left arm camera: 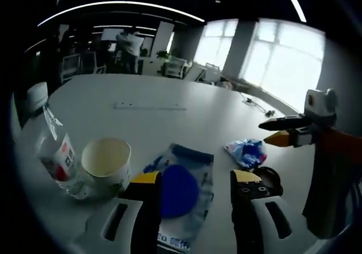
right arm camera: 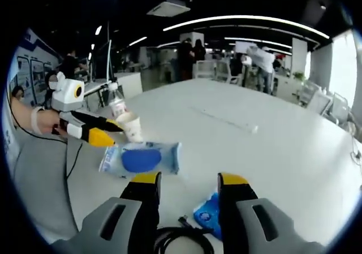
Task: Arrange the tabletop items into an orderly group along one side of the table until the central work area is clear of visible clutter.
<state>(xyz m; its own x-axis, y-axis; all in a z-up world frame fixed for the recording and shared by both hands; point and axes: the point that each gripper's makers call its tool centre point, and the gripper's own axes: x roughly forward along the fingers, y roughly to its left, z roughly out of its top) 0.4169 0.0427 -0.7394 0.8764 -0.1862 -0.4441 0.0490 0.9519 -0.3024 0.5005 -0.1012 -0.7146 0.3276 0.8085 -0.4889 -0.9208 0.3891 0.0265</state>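
In the left gripper view, the left hand-held gripper (left arm camera: 193,181) is held spread and empty at the bottom of the frame, over a wipes pack (left arm camera: 182,194) on the white surface (left arm camera: 169,118). A cup (left arm camera: 106,162) and a bottle (left arm camera: 52,143) are seen at lower left, and a crumpled blue wrapper (left arm camera: 247,152) at centre right. The right hand-held gripper (right arm camera: 184,180) is likewise spread, with a black cable (right arm camera: 178,237) between its jaws at the bottom of the right gripper view.
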